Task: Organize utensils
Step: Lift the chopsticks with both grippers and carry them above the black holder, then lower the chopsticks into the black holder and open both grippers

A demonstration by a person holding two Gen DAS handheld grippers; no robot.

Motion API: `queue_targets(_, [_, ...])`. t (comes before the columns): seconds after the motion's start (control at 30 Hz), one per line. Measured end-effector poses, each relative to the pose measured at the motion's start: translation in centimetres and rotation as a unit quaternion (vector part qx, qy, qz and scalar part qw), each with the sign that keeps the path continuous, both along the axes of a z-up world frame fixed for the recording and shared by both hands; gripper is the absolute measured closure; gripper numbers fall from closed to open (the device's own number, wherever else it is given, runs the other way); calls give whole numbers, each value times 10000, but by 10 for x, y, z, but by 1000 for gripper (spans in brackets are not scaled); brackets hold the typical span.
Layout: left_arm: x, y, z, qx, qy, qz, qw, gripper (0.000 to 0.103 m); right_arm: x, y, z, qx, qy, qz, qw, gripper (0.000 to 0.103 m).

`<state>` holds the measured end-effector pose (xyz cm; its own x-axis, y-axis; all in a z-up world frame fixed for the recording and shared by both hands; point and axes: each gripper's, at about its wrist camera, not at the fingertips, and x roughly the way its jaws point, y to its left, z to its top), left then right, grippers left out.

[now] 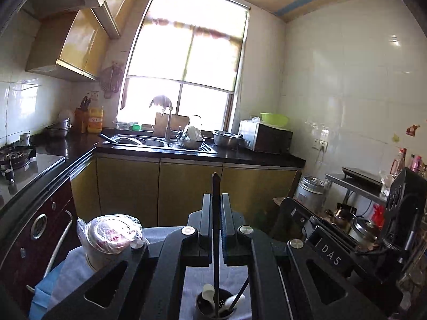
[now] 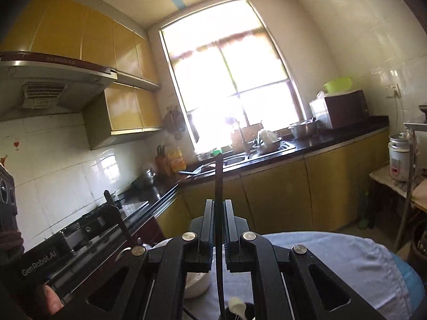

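Note:
My left gripper (image 1: 215,200) is shut on a dark chopstick (image 1: 215,213) held upright, its lower end down in a dark round utensil holder (image 1: 216,306) with white spoons (image 1: 208,293) and another chopstick. My right gripper (image 2: 218,205) is shut on a second dark chopstick (image 2: 218,200), also upright, above the same holder (image 2: 240,309) with a white spoon (image 2: 236,304). The right gripper body (image 1: 333,240) shows to the right in the left wrist view. The left gripper body (image 2: 66,248) shows to the left in the right wrist view.
The holder stands on a table under a pale blue cloth (image 2: 333,261). A plastic-wrapped bowl (image 1: 112,234) sits at its left; a white bowl (image 2: 197,282) shows in the right wrist view. Behind are the yellow cabinets (image 1: 186,192), sink (image 1: 160,144), stove (image 1: 16,157), microwave (image 1: 264,136).

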<state>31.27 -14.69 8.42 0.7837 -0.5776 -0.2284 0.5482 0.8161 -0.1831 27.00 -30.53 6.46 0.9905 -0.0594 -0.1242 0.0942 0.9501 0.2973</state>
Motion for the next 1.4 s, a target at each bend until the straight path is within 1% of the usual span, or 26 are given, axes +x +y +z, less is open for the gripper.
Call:
queue_targets(0.1, [11,-4,-13,-51,88,42,9999,98,12,0,-8,-41,8,-115,9999,96])
queue_targets(0.33, [27,-4,-38,-261,234,53,9994,98,34,7,-39,-279,239,-213,9991,96])
queue_targets(0.47, [33,-5,-49,-290,262,71,9992,98,40,2,-57,-220,351,-225,9989,96])
queue_targets(0.67, [37,-7,-65,-327,383,-8,9987,98,42,-2,-71,-189,465,-179,9986,96])
queue_targets(0.8, [40,-9,-79,-279,539,-13,9982,98,44,-3,-81,-169,571,-139,9981,96])
queue_targets(0.97, [38,-8,-89,-228,644,-36,9977,98,43,-1,-96,-153,778,11,9969,96])
queue_targets(1.03, [37,-9,-91,-140,724,-159,9972,97,43,1,-101,-162,901,81,9958,96])
queue_targets(1.17, [35,-11,-100,210,995,-401,9940,96,46,3,-114,-98,1275,311,9913,95])
queue_targets(1.2, [34,-9,-103,338,1100,-455,9923,91,45,2,-116,-94,1343,354,9903,94])
queue_targets(1.23, [32,-4,-106,380,1149,-483,9915,82,42,1,-117,-80,1392,379,9895,91])
queue_targets(1.27, [29,2,-109,396,1200,-490,9908,77,38,-1,-116,-47,1396,391,9894,88])
queue_targets(1.3, [26,8,-109,382,1232,-486,9905,68,32,-4,-115,3,1404,413,9892,86])
queue_targets(1.33, [20,17,-110,334,1277,-507,9900,60,27,-6,-113,31,1427,420,9889,81])
queue_targets(1.37, [16,25,-108,292,1308,-535,9895,58,20,-8,-111,49,1437,427,9887,79])
queue_targets(1.4, [7,37,-109,259,1323,-540,9894,55,12,-9,-109,37,1426,423,9889,79])
